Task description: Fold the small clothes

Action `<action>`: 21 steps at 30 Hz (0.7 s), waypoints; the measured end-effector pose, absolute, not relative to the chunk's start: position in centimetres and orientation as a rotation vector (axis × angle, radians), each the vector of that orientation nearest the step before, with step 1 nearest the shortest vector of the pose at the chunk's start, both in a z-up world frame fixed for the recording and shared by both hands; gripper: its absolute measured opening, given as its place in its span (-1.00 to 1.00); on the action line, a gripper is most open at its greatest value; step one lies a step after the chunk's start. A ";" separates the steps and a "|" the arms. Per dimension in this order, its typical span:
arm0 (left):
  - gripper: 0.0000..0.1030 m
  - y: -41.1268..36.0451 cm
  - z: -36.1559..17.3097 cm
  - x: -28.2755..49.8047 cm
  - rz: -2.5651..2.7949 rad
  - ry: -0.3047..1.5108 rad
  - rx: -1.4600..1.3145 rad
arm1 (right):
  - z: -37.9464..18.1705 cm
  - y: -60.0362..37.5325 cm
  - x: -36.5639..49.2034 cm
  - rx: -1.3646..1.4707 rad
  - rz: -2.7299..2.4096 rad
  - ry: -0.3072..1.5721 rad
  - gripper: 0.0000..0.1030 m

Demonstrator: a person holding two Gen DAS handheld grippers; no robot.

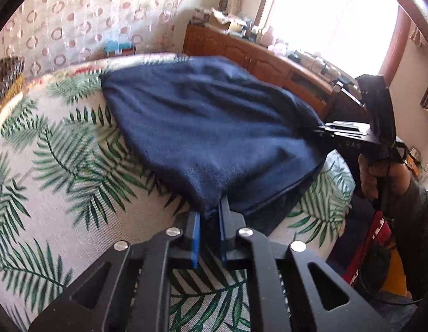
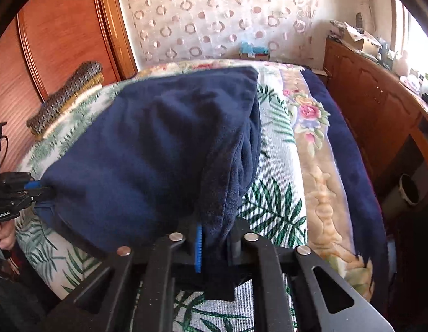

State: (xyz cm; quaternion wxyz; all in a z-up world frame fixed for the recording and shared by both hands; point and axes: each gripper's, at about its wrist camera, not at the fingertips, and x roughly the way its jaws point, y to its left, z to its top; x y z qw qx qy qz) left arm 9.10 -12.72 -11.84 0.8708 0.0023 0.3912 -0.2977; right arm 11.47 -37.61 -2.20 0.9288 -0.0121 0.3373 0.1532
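A navy fleece garment [image 1: 208, 127] lies spread on a palm-leaf bedspread [image 1: 48, 166], its near edge lifted off the bed. My left gripper [image 1: 209, 215] is shut on the garment's near left corner. My right gripper [image 1: 319, 131] shows at the right of the left wrist view, shut on the other near corner. In the right wrist view the garment [image 2: 158, 152] hangs bunched from my right gripper [image 2: 214, 235], and my left gripper [image 2: 36, 189] holds its left corner.
A wooden sideboard [image 1: 269, 58] cluttered with small items runs along the bed's right side under a bright window. A floral blanket and a dark blue blanket [image 2: 344, 149] lie on the bed's right. A wooden wardrobe [image 2: 56, 41] stands at left.
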 end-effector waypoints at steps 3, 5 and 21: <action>-0.81 -12.3 -10.3 8.9 -0.620 0.774 -0.005 | -0.9 -38.1 10.5 0.015 0.333 0.635 -0.82; -0.82 -11.9 -9.2 8.8 -0.615 0.743 -0.011 | 0.1 -38.2 9.9 0.024 0.336 0.599 -0.82; -0.84 -5.7 6.4 7.8 -0.585 0.419 -0.088 | 12.5 -35.4 3.3 -0.041 0.436 0.302 -0.84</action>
